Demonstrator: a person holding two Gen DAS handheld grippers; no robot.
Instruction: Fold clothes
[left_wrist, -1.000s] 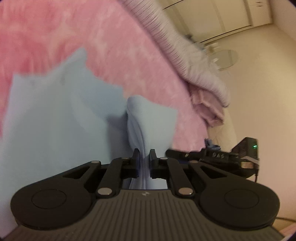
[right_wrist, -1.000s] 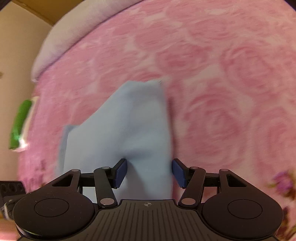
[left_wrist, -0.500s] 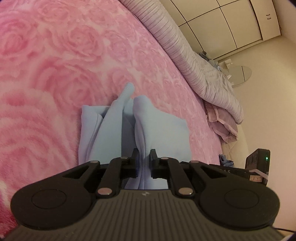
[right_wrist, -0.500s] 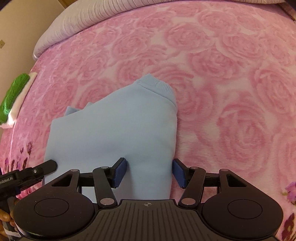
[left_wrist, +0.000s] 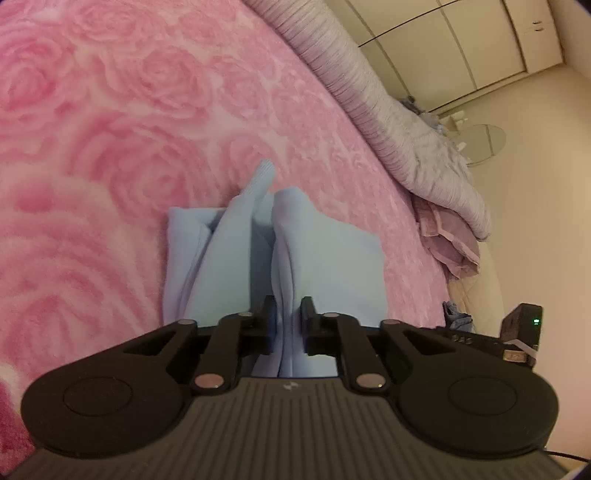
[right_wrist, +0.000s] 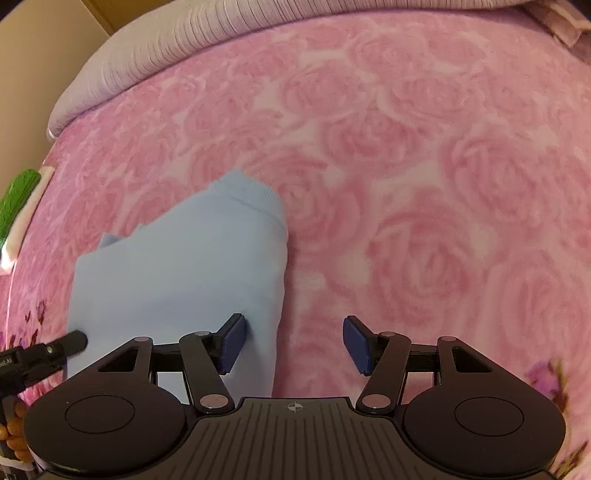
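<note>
A light blue garment (right_wrist: 177, 273) lies folded on the pink rose-patterned bedspread (right_wrist: 424, 184); its ribbed cuff points to the far side. In the left wrist view the same light blue garment (left_wrist: 328, 254) bunches into two ridges, and my left gripper (left_wrist: 287, 321) is shut on a fold of it. My right gripper (right_wrist: 293, 345) stands open over the garment's right edge, its left pad over the cloth and its right pad over bare bedspread. The tip of the left gripper (right_wrist: 70, 341) shows at the garment's left side.
A striped lilac duvet (left_wrist: 388, 125) is rolled along the far edge of the bed, with a mauve cloth (left_wrist: 450, 243) beside it. A green and white item (right_wrist: 18, 206) lies at the bed's left edge. Cupboard doors (left_wrist: 461, 48) line the wall.
My right gripper has shifted to the right, so the garment now lies mostly left of its fingers. My left gripper still holds the fold; a second ago the cloth was spread and in motion.
</note>
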